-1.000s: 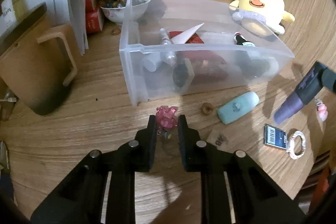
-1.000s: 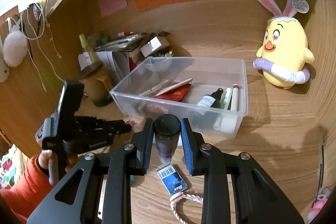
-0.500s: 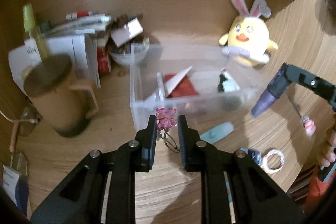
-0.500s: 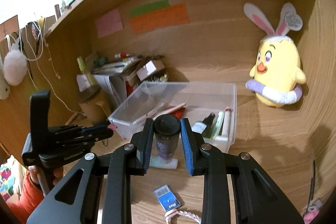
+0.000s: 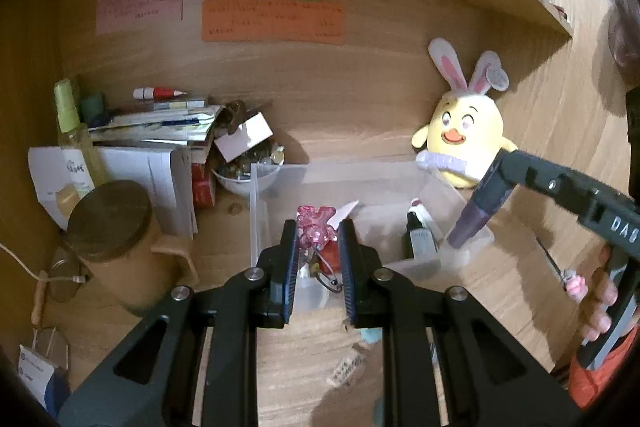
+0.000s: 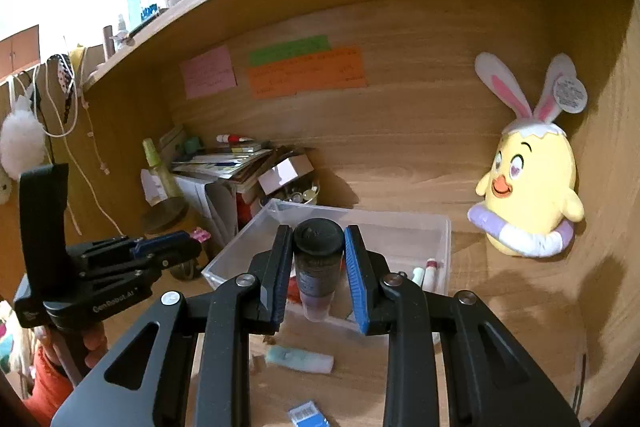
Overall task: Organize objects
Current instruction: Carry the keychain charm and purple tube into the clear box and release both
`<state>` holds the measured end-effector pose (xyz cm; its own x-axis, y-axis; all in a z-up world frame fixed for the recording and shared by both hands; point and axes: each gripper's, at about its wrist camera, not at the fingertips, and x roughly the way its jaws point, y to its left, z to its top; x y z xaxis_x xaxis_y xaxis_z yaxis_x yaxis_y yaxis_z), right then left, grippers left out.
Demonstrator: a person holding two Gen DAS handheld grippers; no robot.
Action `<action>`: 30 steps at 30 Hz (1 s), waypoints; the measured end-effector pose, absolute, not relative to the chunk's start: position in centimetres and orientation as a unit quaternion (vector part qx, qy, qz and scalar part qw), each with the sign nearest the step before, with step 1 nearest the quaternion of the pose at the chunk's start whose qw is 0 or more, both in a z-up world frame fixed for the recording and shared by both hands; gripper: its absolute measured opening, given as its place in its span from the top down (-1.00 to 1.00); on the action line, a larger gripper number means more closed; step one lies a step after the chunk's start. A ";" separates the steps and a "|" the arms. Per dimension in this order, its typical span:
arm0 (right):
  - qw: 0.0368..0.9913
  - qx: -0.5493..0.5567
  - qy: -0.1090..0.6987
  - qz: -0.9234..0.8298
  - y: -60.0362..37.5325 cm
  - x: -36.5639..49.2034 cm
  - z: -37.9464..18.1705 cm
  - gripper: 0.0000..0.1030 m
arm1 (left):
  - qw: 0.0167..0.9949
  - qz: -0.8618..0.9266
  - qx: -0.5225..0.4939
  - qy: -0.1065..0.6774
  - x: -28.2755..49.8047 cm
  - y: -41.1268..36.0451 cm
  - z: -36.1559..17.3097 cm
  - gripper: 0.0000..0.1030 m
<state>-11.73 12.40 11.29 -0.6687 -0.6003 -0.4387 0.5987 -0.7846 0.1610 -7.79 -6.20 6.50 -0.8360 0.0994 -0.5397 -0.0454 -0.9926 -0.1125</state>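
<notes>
A: Why are both up high?
B: To drop things into the clear box (image 6: 442, 239). The left gripper (image 5: 319, 231) pinches the pink charm (image 5: 314, 225); the right gripper (image 6: 319, 247) squeezes the purple tube (image 6: 318, 275), above the box's front edge.

The right claw (image 5: 486, 193) body reads "DAS"; the left claw (image 6: 182, 245), "Gen.Robot.AI".

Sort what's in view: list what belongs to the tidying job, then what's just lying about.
In the job: pink charm in left tongs; purple tube in right tongs; clear bin; mint tube; blue card.

Lying about: plush chick; brown mug; sticky notes; paper stack.
</notes>
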 end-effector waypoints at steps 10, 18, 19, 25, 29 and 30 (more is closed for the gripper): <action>0.335 0.287 0.017 -0.897 9.9 -15.5 8.3 0.54 | 0.018 0.952 -0.302 -0.048 -11.2 -6.5 5.6 0.63; 0.333 0.330 0.041 -0.882 8.6 -17.3 5.3 0.54 | 0.013 0.938 -0.344 -0.045 -14.3 -6.3 2.8 0.63; 0.331 0.332 0.043 -0.882 8.6 -17.5 5.0 0.54 | 0.013 0.936 -0.349 -0.043 -14.7 -6.3 2.4 0.63; 0.317 0.344 0.057 -0.882 8.5 -18.5 3.9 0.54 | 0.012 0.929 -0.367 -0.038 -15.9 -6.0 1.0 0.63; 0.310 0.346 0.055 -0.884 9.0 -19.0 3.7 0.53 | 0.013 0.925 -0.377 -0.035 -16.5 -5.8 0.2 0.63; 0.306 0.346 0.056 -0.885 9.1 -19.0 3.7 0.53 | 0.013 0.925 -0.379 -0.035 -16.6 -5.8 0.1 0.63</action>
